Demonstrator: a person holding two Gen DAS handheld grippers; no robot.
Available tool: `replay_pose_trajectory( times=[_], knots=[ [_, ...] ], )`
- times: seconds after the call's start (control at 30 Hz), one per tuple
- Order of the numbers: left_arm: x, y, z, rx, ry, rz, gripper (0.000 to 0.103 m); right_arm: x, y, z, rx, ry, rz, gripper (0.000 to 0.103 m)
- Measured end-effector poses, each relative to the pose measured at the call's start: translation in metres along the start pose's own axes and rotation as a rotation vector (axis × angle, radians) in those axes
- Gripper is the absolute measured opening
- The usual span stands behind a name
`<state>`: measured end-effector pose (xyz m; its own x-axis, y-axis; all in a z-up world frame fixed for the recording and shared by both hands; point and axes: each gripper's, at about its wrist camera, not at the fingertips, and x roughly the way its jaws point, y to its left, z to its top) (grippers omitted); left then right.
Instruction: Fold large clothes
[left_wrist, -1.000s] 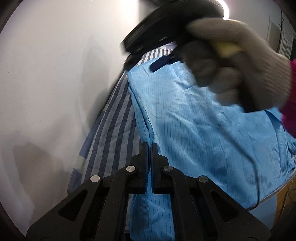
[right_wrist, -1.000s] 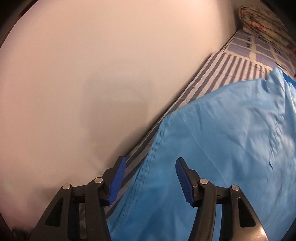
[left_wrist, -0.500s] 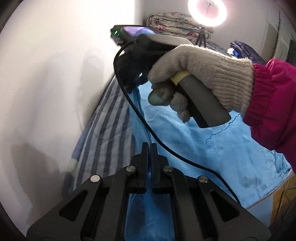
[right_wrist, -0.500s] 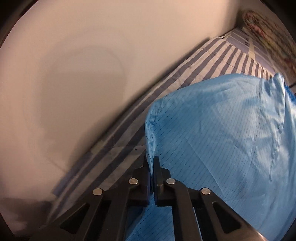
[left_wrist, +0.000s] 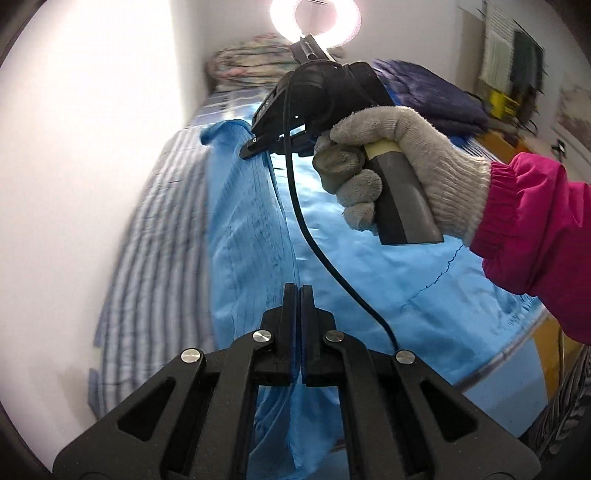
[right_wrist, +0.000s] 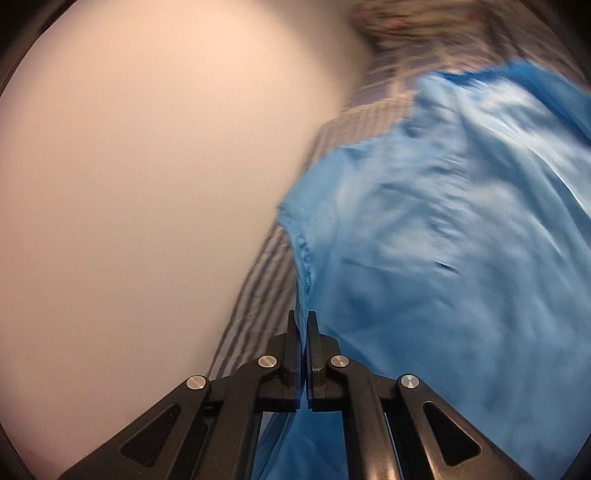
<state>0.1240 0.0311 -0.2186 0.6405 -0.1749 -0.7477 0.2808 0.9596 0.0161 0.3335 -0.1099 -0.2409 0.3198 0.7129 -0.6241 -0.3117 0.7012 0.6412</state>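
The right tool (right_wrist: 302, 317), gaping a second ago, is now gripping an edge of the blue garment (left_wrist: 369, 266), while the left tool (left_wrist: 298, 291) is still clamping the same edge. The garment is lying across a striped bed (left_wrist: 159, 266) beside a white wall (left_wrist: 81, 166), under a ring light (left_wrist: 316, 18).

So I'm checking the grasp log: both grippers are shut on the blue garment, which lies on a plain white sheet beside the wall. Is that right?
Not quite: the sheet under the blue garment is striped blue and white, not plain white, as the left wrist view shows. The rest holds: the left gripper and the right gripper each have their jaws shut on the garment's edge, beside the wall.
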Motion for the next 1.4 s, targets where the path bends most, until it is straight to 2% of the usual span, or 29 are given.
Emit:
replay_pose_trajectory(
  times=[0.1,0.2,0.3,0.37,0.4,0.53,0.67,0.73,0.8,0.83,0.87,0.93,1.0,1.1,1.13,1.23,1.3,1.4],
  knots=[
    [0.014,-0.021,0.001,0.045,0.031,-0.022,0.000,-0.010,-0.039,-0.004,0.095,-0.016,0.003,0.000],
    [0.031,-0.031,-0.006,0.064,0.090,-0.050,0.000,-0.009,-0.062,-0.013,0.094,0.032,-0.091,0.000],
    [0.044,-0.035,-0.013,0.069,0.145,-0.074,0.000,-0.011,-0.073,-0.014,0.049,0.062,-0.212,0.008],
    [0.046,-0.038,-0.014,0.082,0.149,-0.077,0.000,-0.015,-0.075,-0.012,0.013,0.067,-0.259,0.020],
    [0.047,-0.039,-0.013,0.086,0.144,-0.075,0.000,-0.018,-0.077,-0.011,0.012,0.066,-0.252,0.027],
    [0.048,-0.036,-0.009,0.052,0.128,-0.087,0.000,-0.022,-0.083,-0.007,0.028,0.072,-0.188,0.028],
    [0.030,-0.016,-0.005,-0.031,0.121,-0.158,0.000,-0.018,-0.085,-0.013,0.027,0.095,-0.170,0.029],
    [0.013,-0.002,-0.006,-0.081,0.121,-0.205,0.000,-0.010,-0.084,-0.013,0.020,0.107,-0.174,0.029],
    [-0.008,0.017,-0.009,-0.126,0.081,-0.200,0.002,-0.004,-0.083,-0.011,0.011,0.116,-0.189,0.029],
    [-0.017,0.028,-0.013,-0.144,0.063,-0.185,0.008,-0.003,-0.083,-0.010,0.011,0.117,-0.192,0.029],
    [-0.026,0.041,-0.019,-0.171,0.043,-0.165,0.018,-0.001,-0.083,-0.009,0.011,0.117,-0.194,0.028],
    [-0.037,0.056,-0.031,-0.203,0.035,-0.122,0.026,0.000,-0.084,-0.007,0.005,0.108,-0.202,0.018],
    [-0.032,0.074,-0.041,-0.242,0.064,-0.079,0.026,0.001,-0.083,-0.006,-0.004,0.108,-0.217,0.005],
    [-0.011,0.090,-0.053,-0.292,0.122,-0.080,0.026,0.001,-0.080,-0.006,-0.026,0.104,-0.247,0.001],
    [-0.008,0.090,-0.058,-0.305,0.142,-0.082,0.026,0.001,-0.078,-0.006,-0.039,0.103,-0.261,0.000],
    [0.007,0.080,-0.071,-0.345,0.198,-0.169,0.026,0.002,-0.070,-0.004,-0.095,0.100,-0.297,0.000],
    [0.016,0.057,-0.075,-0.306,0.230,-0.217,0.026,0.001,-0.069,0.000,-0.120,0.095,-0.325,0.000],
    [0.021,0.025,-0.076,-0.193,0.251,-0.206,0.026,0.001,-0.077,0.001,-0.103,0.093,-0.352,0.000]
  ],
)
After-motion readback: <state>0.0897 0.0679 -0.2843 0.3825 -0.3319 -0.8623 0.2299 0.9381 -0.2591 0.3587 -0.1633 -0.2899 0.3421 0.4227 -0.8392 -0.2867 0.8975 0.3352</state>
